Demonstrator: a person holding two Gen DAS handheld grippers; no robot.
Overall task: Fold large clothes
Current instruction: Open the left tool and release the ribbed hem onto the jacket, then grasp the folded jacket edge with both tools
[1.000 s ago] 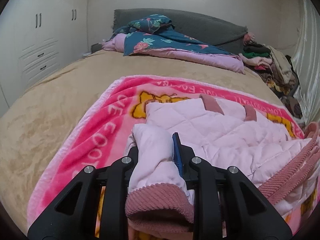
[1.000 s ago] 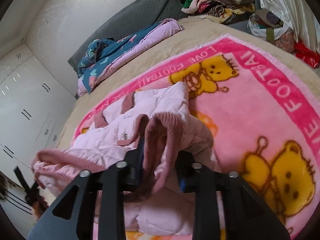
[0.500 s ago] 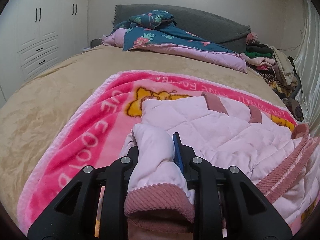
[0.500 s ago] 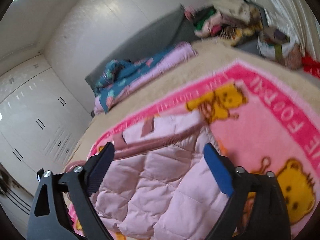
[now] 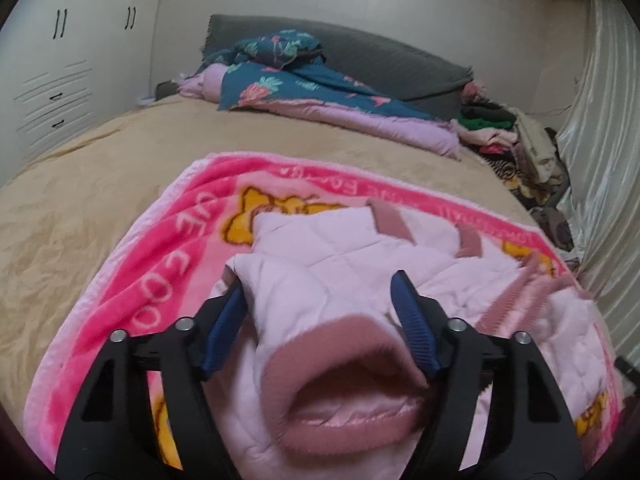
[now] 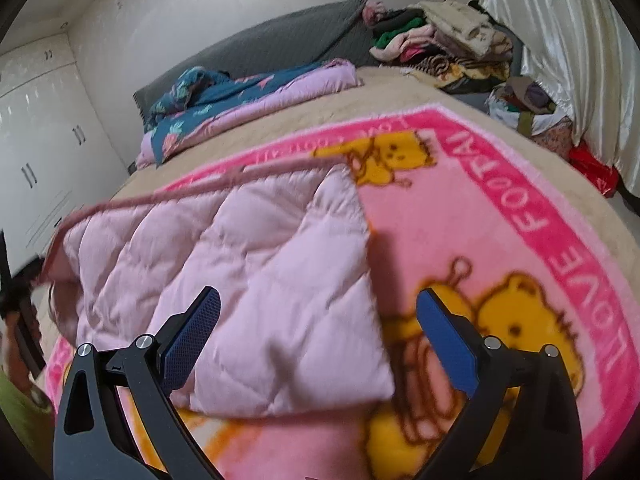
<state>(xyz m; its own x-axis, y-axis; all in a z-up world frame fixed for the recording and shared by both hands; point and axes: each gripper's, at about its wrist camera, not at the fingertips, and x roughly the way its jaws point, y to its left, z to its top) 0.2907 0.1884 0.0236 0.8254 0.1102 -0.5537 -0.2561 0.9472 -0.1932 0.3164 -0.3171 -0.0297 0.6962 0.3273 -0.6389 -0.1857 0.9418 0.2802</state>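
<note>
A pale pink quilted jacket (image 5: 340,252) with dusty-pink ribbed trim lies on a pink cartoon-bear blanket (image 5: 160,264). One sleeve is folded over the jacket, and its ribbed cuff (image 5: 348,332) gapes toward the camera between the jaws of my left gripper (image 5: 318,284). Those jaws are opening; the blue pads (image 5: 412,332) flank the sleeve without squeezing it. In the right wrist view the jacket (image 6: 240,248) lies flat, folded over on itself. My right gripper (image 6: 318,294) hangs wide open just above the jacket's near right edge and holds nothing.
The blanket (image 6: 500,220) covers a tan bedspread (image 5: 80,184). At the head of the bed lie a blue floral quilt (image 5: 320,88) and a grey headboard cushion. A pile of clothes (image 6: 440,40) sits at the far right by a white curtain (image 5: 600,160). White wardrobes (image 5: 52,80) stand on the left.
My left jaws have spread apart from the pinched sleeve, which now lies loose between them. My right gripper let go of the ribbed hem, opened wide and dropped lower; the jacket panel now lies flat.
</note>
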